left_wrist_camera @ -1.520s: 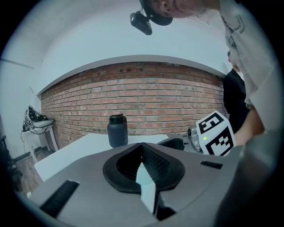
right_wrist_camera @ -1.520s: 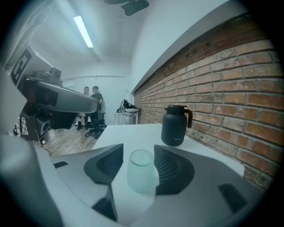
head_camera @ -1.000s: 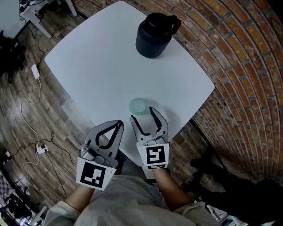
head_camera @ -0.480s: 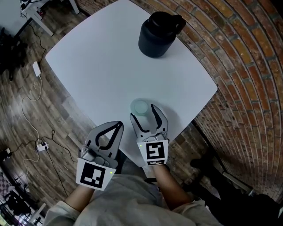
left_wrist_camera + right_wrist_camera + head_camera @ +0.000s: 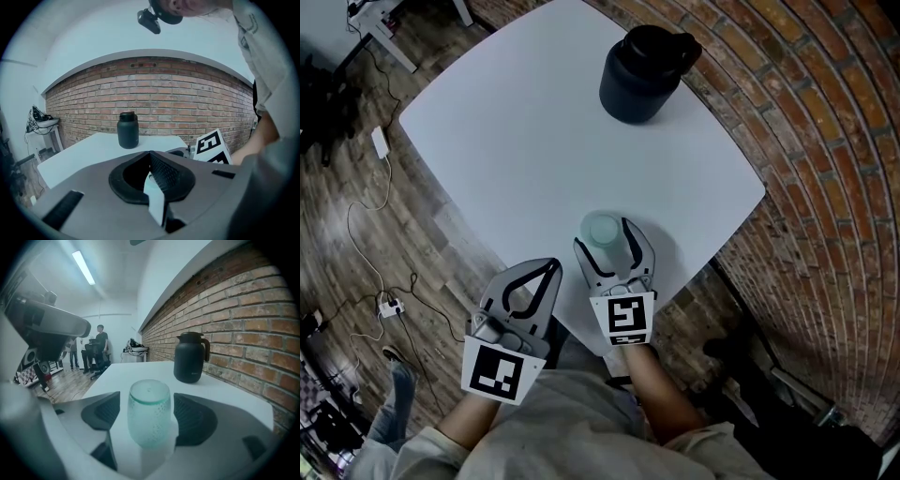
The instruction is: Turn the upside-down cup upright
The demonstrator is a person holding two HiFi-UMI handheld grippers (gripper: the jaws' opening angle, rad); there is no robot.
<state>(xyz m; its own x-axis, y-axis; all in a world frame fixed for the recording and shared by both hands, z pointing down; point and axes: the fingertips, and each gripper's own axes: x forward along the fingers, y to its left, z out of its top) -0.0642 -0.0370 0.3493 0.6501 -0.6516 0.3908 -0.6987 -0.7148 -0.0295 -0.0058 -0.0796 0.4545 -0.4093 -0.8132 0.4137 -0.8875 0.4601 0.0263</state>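
Note:
A pale green frosted cup stands upside down near the white table's front edge. My right gripper reaches round it. Its jaws are opening, the cup sits between them, and a gap shows on each side, so the pads do not press on it. My left gripper is shut and empty. It hangs just off the table's front edge, left of the right gripper.
A dark lidded jug stands at the table's far side by the brick wall. The white table ends close to my body. Cables lie on the wooden floor at the left. People stand far back in the room.
My right gripper has slid forward, so the cup now sits between its jaws, and the jaws have spread wider. The left gripper has stayed put.

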